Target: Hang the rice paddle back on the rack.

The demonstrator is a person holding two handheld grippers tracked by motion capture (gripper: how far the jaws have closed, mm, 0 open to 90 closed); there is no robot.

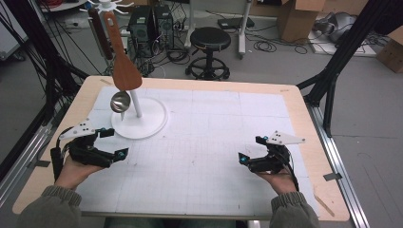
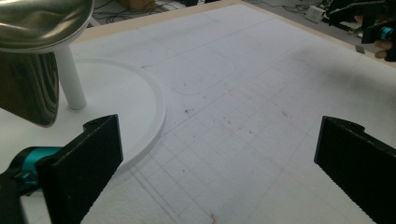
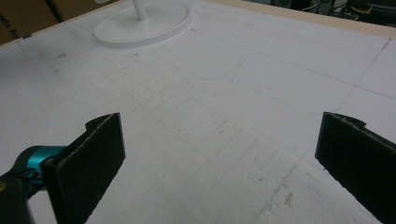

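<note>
Both released: the left hand-held gripper point(image 1: 110, 142) hovers low beside the white stand point(image 1: 142, 124), the right hand-held gripper point(image 1: 250, 149) low over the surface point(image 1: 214, 142).

We see a white stand point(image 1: 141, 124) with a round flat base at the table's far left. From its top hang a brown wooden spatula point(image 1: 122, 57), blade down, and a steel ladle point(image 1: 120, 101), whose shiny bowl sits just beside the stand's thin upright pole.
</note>
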